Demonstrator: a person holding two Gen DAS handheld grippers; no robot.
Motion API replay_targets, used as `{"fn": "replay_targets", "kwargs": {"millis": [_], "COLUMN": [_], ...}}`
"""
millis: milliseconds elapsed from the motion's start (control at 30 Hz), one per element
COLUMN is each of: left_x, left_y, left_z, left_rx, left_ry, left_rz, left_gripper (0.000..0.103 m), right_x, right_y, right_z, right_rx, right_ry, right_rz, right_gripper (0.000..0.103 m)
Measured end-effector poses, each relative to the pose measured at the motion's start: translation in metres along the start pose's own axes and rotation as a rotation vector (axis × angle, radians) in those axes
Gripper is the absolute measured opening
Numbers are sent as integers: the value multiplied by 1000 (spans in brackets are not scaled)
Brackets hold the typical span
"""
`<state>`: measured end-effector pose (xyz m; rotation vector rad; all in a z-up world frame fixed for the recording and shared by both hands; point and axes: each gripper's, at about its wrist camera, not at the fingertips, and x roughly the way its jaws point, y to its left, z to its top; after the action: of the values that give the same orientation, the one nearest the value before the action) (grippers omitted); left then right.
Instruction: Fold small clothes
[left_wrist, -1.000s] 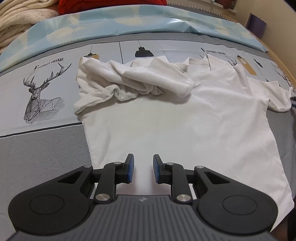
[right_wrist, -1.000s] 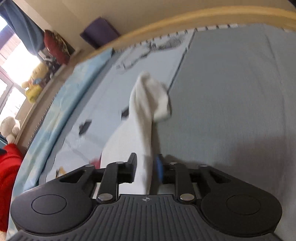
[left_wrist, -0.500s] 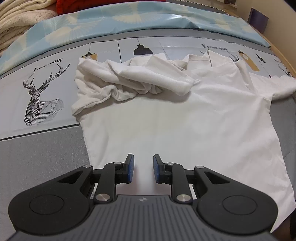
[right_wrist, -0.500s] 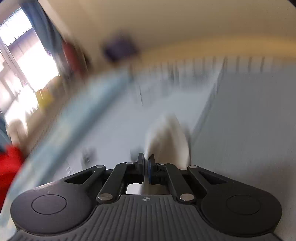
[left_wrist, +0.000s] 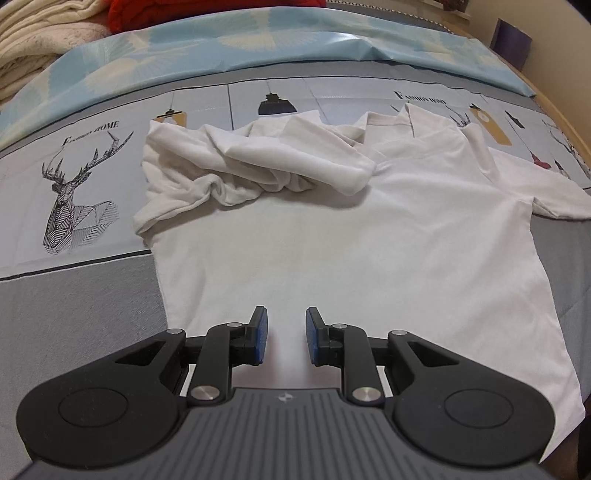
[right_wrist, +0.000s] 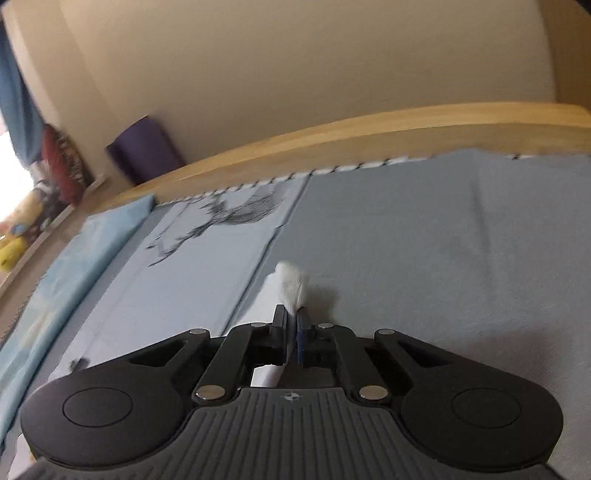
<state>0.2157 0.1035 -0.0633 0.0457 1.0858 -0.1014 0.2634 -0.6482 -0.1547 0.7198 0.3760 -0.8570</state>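
A white t-shirt (left_wrist: 369, 251) lies spread on the bed, its body flat, its left sleeve and top bunched in folds (left_wrist: 236, 173). My left gripper (left_wrist: 286, 332) is open and empty over the shirt's lower hem. My right gripper (right_wrist: 291, 325) is shut on the shirt's right sleeve (right_wrist: 290, 284), and white cloth sticks out past the fingertips. The right gripper itself is out of the left wrist view, where the right sleeve (left_wrist: 557, 199) runs to the frame edge.
The bed cover (left_wrist: 74, 302) is grey with a deer print (left_wrist: 74, 206). A pale blue quilt (left_wrist: 258, 40) and cream blankets (left_wrist: 33, 29) lie at the back. A wooden bed frame (right_wrist: 369, 129) and a purple object (right_wrist: 144, 151) lie beyond.
My right gripper closed on the sleeve and swung outward with it, so the sleeve is now pulled out flat to the right. The left gripper stayed open and nearly still.
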Motion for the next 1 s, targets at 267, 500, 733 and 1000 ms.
{"fn": "replay_targets", "kwargs": {"millis": [267, 500, 733, 1000], "left_x": [-11, -22, -38, -61], "left_y": [13, 29, 49, 64], "left_z": [-7, -9, -10, -23], "left_rx": [-13, -37, -147, -203], "left_ry": [-15, -45, -168, -324], "left_rz": [2, 13, 45, 91], "left_gripper": [24, 24, 50, 68], "right_x": [-6, -27, -122, -285], "right_y": [-8, -20, 72, 170], "right_z": [-2, 8, 16, -34], "right_rx": [-71, -46, -168, -405], "right_ry": [-27, -47, -60, 122], "right_rz": [-189, -440, 45, 460], "right_gripper": [30, 38, 38, 48]}}
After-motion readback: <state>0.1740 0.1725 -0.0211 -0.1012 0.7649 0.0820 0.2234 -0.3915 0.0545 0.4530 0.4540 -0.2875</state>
